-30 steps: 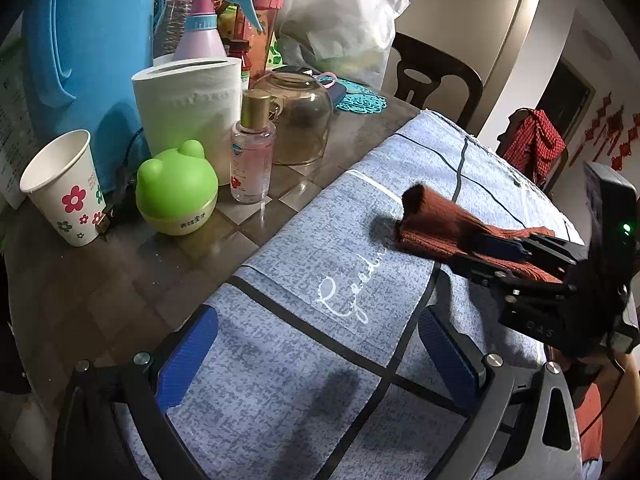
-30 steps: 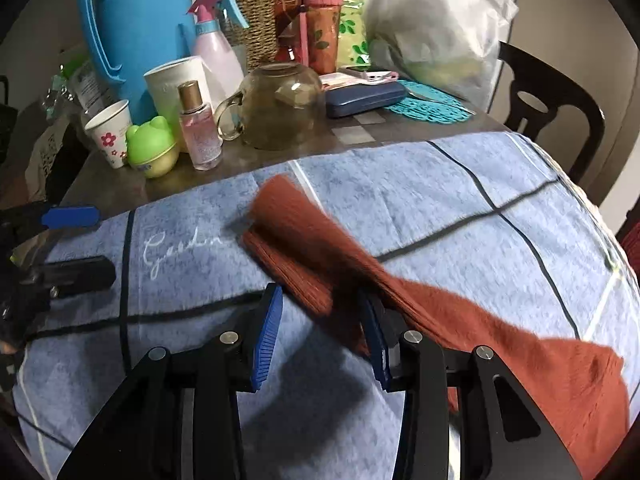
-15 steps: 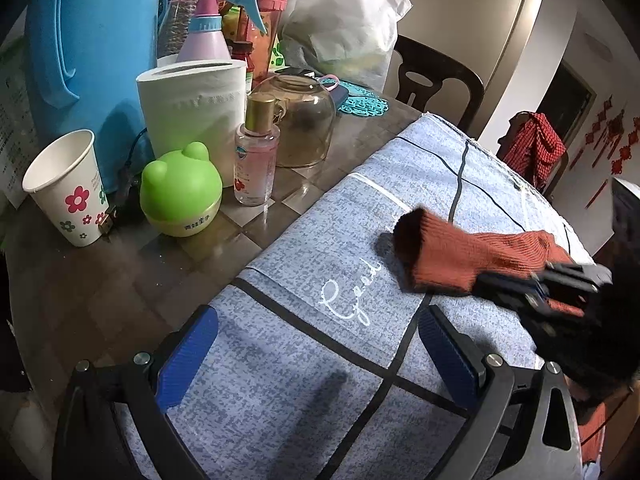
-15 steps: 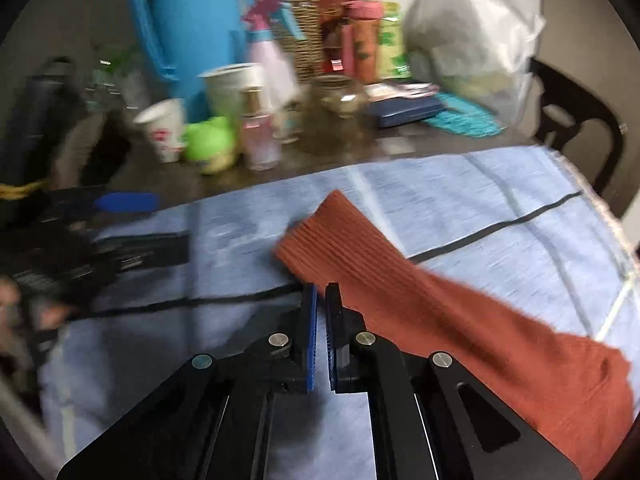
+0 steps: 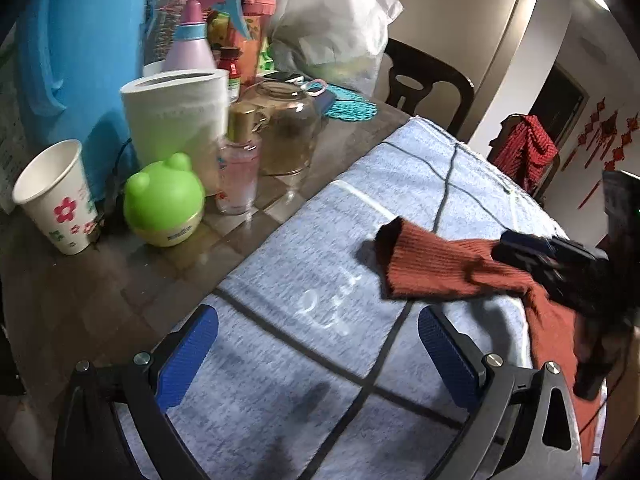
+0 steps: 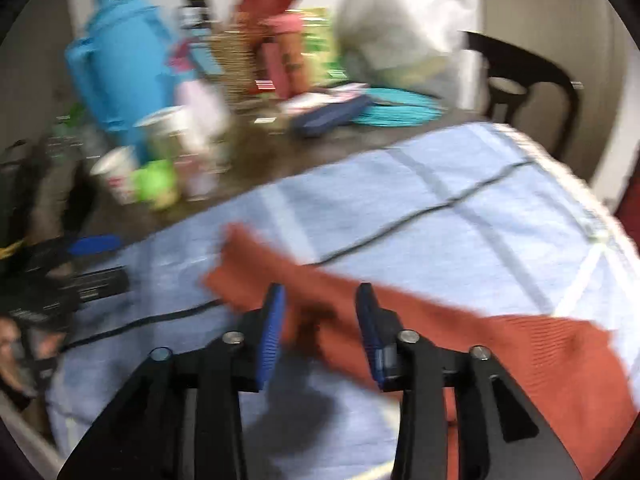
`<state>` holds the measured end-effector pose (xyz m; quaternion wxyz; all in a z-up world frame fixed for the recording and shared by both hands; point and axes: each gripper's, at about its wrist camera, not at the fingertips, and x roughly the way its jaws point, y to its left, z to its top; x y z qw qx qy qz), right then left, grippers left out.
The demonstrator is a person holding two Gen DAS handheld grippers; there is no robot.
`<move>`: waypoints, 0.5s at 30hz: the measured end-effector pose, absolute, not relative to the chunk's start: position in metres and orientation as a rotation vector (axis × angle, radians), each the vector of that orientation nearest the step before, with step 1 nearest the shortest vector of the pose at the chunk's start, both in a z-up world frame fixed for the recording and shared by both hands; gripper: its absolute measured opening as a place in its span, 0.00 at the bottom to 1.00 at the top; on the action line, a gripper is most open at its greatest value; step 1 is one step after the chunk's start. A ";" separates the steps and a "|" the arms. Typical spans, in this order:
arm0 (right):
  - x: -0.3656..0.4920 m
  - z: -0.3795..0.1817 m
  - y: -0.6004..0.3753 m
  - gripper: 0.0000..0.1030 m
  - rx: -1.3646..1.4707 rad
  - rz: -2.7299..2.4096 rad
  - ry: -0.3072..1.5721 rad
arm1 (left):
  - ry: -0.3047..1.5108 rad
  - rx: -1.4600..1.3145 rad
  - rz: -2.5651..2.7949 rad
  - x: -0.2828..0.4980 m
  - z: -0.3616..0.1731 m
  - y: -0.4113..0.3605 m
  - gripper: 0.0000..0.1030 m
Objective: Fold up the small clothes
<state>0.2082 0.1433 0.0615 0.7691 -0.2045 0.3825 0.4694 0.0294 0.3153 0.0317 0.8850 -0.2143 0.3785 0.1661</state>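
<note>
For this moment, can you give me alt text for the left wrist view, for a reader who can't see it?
A rust-red knit garment lies on a blue-grey checked cloth; the right gripper is over it, jaws opening. The left gripper is open over bare cloth. Behind stand a paper cup, a green frog-shaped pot and a paper roll.

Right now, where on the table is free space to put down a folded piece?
The blue-grey cloth is bare between the left gripper and the rust-red garment, and beyond the garment toward the chair. The dark tabletop before the paper cup is free. Around the green frog jar it is crowded.
</note>
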 end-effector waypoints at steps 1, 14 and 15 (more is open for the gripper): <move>0.215 0.060 0.144 0.38 -0.457 0.995 0.831 | 0.791 -0.442 0.336 0.034 0.032 0.314 0.99; 0.224 0.025 0.181 0.38 -0.704 1.143 0.892 | 0.869 -0.398 0.276 0.089 0.016 0.291 0.98; 0.222 0.023 0.181 0.38 -0.712 1.151 0.878 | 0.873 -0.399 0.285 0.090 0.015 0.292 0.98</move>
